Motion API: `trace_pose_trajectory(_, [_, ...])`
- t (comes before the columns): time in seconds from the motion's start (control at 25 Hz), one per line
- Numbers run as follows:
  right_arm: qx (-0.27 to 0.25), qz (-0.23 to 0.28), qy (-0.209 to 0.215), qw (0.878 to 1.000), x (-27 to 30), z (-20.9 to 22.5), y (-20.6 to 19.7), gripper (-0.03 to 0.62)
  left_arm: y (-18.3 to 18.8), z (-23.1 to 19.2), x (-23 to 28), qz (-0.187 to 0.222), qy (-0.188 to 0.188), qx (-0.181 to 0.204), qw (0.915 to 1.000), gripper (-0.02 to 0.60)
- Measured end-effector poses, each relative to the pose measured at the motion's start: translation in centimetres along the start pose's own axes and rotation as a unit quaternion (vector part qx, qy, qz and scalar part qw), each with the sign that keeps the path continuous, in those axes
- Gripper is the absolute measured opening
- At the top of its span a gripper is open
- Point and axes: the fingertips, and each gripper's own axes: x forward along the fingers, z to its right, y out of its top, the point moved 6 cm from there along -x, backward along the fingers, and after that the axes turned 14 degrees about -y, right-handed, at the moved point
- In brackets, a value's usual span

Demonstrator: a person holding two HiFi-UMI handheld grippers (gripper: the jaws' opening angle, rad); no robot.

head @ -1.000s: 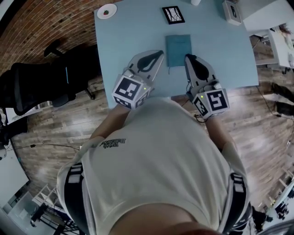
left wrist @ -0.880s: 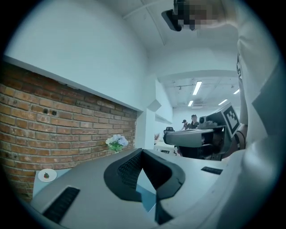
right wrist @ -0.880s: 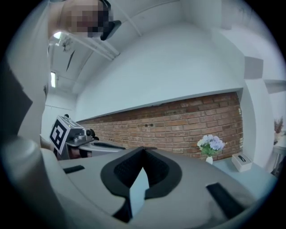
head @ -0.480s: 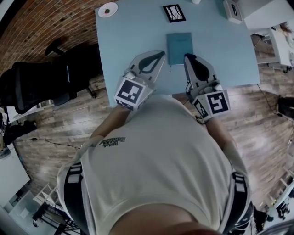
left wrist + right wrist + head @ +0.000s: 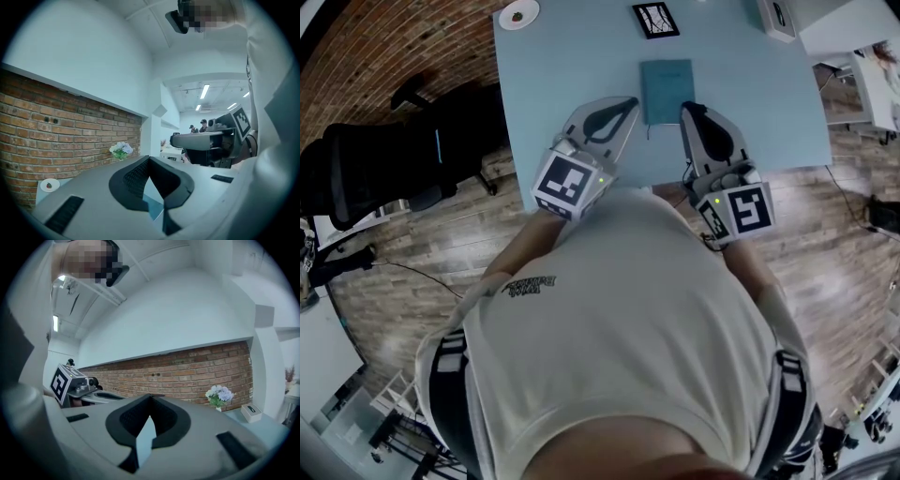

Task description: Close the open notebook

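Barely anything has shifted lately: the notebook [image 5: 666, 91] lies closed on the table [image 5: 572, 66], with the left gripper [image 5: 623, 105] and right gripper [image 5: 688, 109] clenched empty at its near corners, so the job looks done

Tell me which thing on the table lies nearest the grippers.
The teal notebook, just ahead between the left gripper and right gripper; the black patterned square, plate and white box sit farther back.
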Motion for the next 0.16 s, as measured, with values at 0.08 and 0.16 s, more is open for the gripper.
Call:
trace_pose_trajectory(0.08, [-0.006,0.004,-0.002,1.0,-0.07,-0.12,0.23,0.003,0.03,-0.05,-0.04,-0.001,0.0,-0.007,1.0,0.011])
trace_pose_trajectory(0.16, [-0.009,0.006,-0.003,1.0,-0.14,-0.22,0.37,0.003,0.01,-0.09,-0.07,-0.003,0.001,-0.012,0.9999,0.011])
